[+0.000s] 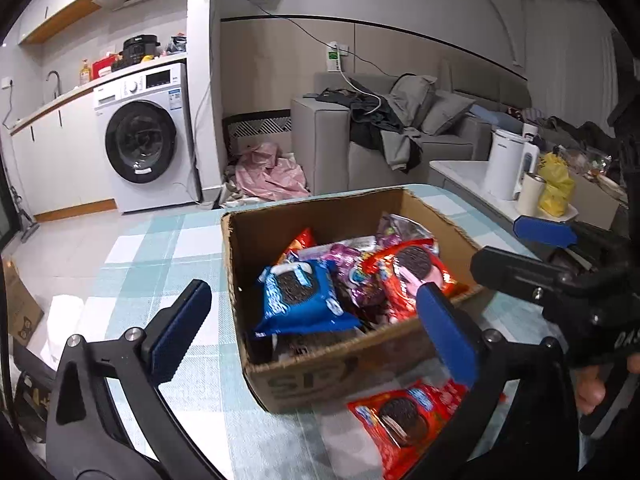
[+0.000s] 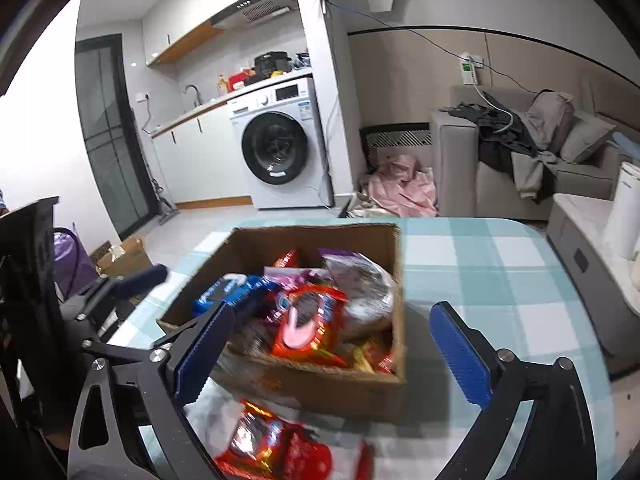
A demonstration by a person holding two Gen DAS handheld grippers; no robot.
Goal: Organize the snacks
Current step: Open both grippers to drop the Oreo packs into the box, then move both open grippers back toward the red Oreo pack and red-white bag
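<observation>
My left tongs (image 1: 316, 328) stand wide open and hold nothing; they hang above the near wall of the brown cardboard box (image 1: 320, 380) on the checked blue-white worktop (image 1: 160, 248). Inside lie the blue cookie packet (image 1: 300, 296) and other snacks. 1 red cookie packet (image 1: 404, 420) lies outside, just before the box. My right tongs (image 2: 328, 356) are also wide open and empty. I think I should lower 1 pair over this packet, close on its middle, then lift it in.
</observation>
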